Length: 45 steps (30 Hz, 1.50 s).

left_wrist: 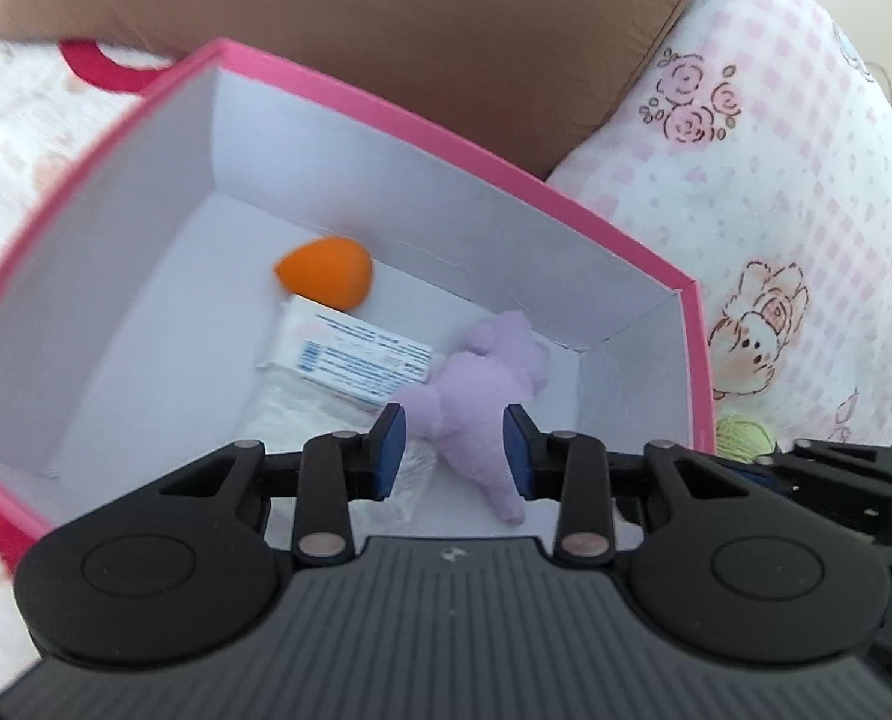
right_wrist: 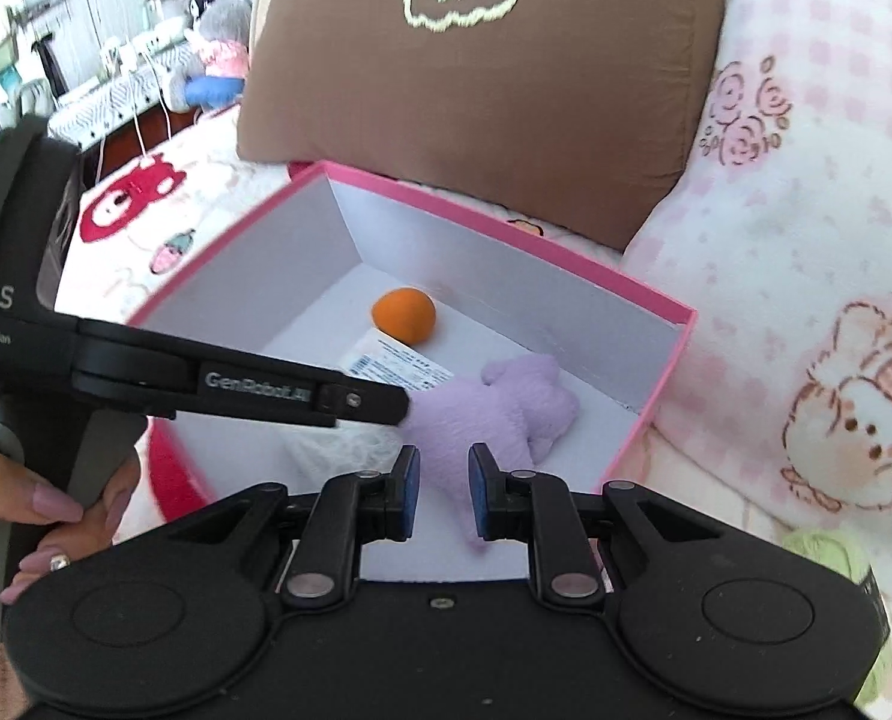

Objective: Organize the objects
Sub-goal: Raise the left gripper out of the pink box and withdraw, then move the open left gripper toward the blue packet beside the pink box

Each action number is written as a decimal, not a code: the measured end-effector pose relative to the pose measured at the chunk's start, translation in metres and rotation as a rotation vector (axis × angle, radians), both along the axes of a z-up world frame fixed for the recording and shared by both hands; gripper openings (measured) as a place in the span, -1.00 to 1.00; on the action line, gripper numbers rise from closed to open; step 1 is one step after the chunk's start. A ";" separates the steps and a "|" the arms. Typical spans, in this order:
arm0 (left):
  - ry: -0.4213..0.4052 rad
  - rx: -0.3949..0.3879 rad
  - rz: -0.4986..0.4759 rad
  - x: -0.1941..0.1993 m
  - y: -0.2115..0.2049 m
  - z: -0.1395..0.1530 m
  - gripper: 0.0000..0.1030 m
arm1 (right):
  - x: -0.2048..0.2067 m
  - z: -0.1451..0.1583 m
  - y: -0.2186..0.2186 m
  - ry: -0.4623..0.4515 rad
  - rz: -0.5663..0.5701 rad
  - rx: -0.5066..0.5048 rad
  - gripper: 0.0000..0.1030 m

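We find the purple plush toy lying inside the pink box, on the box floor near its right-hand corner, with one limb trailing toward the near wall. The box itself rests on a bed with a pink patterned cover, in front of a brown cushion.

The left tongs stand wide apart over the toy's lower body, one blue pad on either side. The left wrist view does not settle whether the pads touch the fabric; we note a gap on at least the right side, so we record them as not gripping. The right tongs are parted more narrowly and hold nothing, hovering over the near edge of the box above the toy's trailing limb.

Also in the box: an orange egg-shaped sponge toward the far wall, a white printed packet just beside it and touching the toy's left side, and a crinkled clear wrapper under the packet. A green yarn ball lies on the bed outside the box, off its right corner.

We judge the toy light, soft and compressible, unlikely to slip from rubber pads and not fragile. The thick torso offers the soundest hold; a limb would stretch and let the body dangle. The packet, being flat, would call for an edge grip.
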<state>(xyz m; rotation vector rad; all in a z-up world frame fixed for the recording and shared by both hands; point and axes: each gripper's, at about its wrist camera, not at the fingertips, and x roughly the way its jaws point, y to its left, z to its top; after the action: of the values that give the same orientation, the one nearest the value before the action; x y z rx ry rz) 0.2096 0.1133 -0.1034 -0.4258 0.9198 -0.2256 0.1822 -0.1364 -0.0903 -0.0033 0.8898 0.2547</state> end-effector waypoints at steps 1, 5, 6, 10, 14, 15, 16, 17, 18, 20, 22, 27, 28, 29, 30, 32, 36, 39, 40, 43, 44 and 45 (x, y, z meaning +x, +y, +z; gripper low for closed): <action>-0.005 0.022 0.003 -0.004 0.000 0.006 -0.33 | -0.003 0.003 0.000 -0.004 0.002 0.001 -0.59; -0.032 0.125 -0.001 -0.019 -0.006 0.031 -0.33 | -0.020 0.020 0.002 -0.020 0.011 -0.002 -0.58; -0.038 0.142 -0.008 -0.024 -0.008 0.038 -0.33 | -0.025 0.024 0.002 -0.021 0.012 -0.003 -0.57; -0.024 0.187 -0.046 -0.040 -0.013 0.059 -0.33 | -0.038 0.039 0.001 -0.018 0.012 0.004 -0.52; -0.049 0.205 -0.103 -0.062 -0.015 0.077 -0.28 | -0.051 0.053 -0.001 -0.002 0.007 0.025 -0.47; -0.037 0.198 -0.116 -0.066 -0.015 0.079 -0.27 | -0.056 0.056 -0.002 0.000 0.008 0.030 -0.45; -0.030 0.203 -0.125 -0.071 -0.015 0.082 -0.26 | -0.060 0.059 -0.003 0.001 0.009 0.035 -0.44; -0.031 0.222 -0.128 -0.076 -0.015 0.085 -0.26 | -0.065 0.061 -0.004 0.002 0.015 0.039 -0.42; -0.033 0.244 -0.129 -0.080 -0.016 0.089 -0.23 | -0.068 0.064 -0.004 0.002 0.020 0.039 -0.40; -0.028 0.263 -0.131 -0.088 -0.016 0.097 -0.20 | -0.077 0.070 -0.005 -0.001 0.023 0.030 -0.36; -0.023 0.271 -0.138 -0.096 -0.017 0.105 -0.14 | -0.085 0.077 -0.005 -0.005 0.029 0.030 -0.28; 0.001 0.335 -0.166 -0.115 -0.025 0.119 0.31 | -0.104 0.093 -0.001 -0.014 0.076 -0.004 -0.01; -0.001 0.351 -0.175 -0.119 -0.028 0.122 0.34 | -0.107 0.095 0.000 -0.017 0.080 -0.014 -0.01; -0.003 0.362 -0.184 -0.124 -0.030 0.124 0.42 | -0.110 0.097 0.001 -0.018 0.083 -0.018 0.02; -0.001 0.366 -0.192 -0.127 -0.032 0.126 0.49 | -0.114 0.099 0.001 -0.019 0.082 -0.017 0.07; 0.014 0.368 -0.218 -0.134 -0.037 0.129 0.53 | -0.121 0.103 0.002 -0.023 0.076 -0.024 0.21; 0.052 0.375 -0.299 -0.142 -0.051 0.134 0.60 | -0.134 0.109 0.003 -0.043 0.055 -0.085 0.71; 0.045 0.393 -0.335 -0.154 -0.059 0.140 0.70 | -0.145 0.115 -0.002 -0.059 0.038 -0.121 0.73; 0.045 0.394 -0.344 -0.158 -0.060 0.141 0.74 | -0.148 0.116 -0.005 -0.060 0.034 -0.123 0.74; 0.051 0.397 -0.362 -0.169 -0.064 0.143 0.91 | -0.159 0.122 -0.015 -0.057 0.021 -0.116 0.74; 0.052 0.402 -0.368 -0.173 -0.065 0.143 0.91 | -0.163 0.123 -0.017 -0.056 0.018 -0.116 0.75; 0.056 0.408 -0.371 -0.177 -0.066 0.143 0.91 | -0.166 0.124 -0.018 -0.057 0.017 -0.120 0.75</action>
<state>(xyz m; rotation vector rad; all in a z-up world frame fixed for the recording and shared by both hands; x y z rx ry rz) 0.0328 0.0472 0.0400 0.1201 1.0673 -0.3559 0.0160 -0.1545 0.0336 -0.1286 0.8474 0.2161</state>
